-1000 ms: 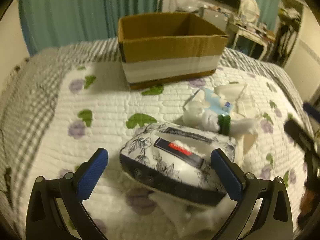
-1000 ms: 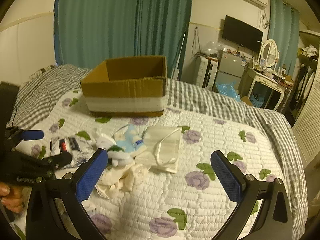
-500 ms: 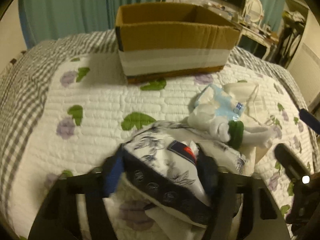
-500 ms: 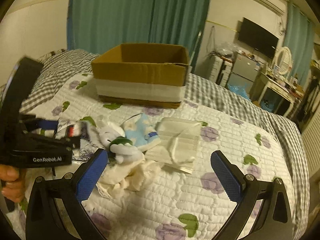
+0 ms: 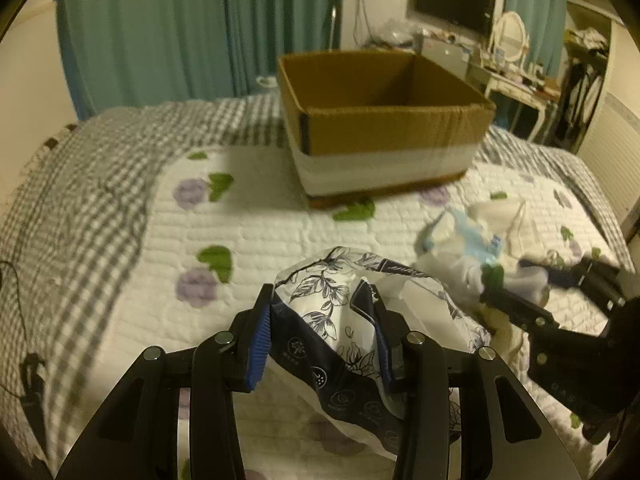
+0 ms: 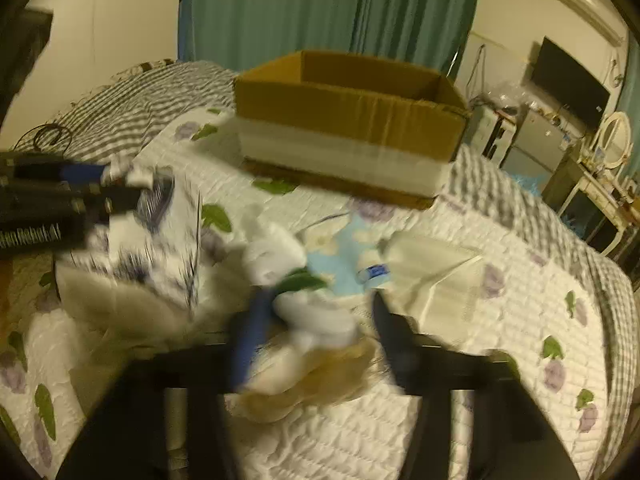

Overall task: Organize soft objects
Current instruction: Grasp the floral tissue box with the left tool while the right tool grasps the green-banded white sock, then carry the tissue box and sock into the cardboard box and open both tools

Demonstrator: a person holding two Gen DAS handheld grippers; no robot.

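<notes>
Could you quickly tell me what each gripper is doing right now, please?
Left gripper: closed on the floral tissue pack.
Right gripper: around the white sock; too blurred to tell whether it grips.

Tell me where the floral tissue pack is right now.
In the left wrist view, the floral tissue pack sits low and centre, pinched in the left gripper, on the quilt in front of the cardboard box.

Glossy crinkled plastic tissue pack point(image 5: 340, 320), matt corrugated cardboard box point(image 5: 392, 128), quilted cloth bedspread point(image 5: 248, 232).
</notes>
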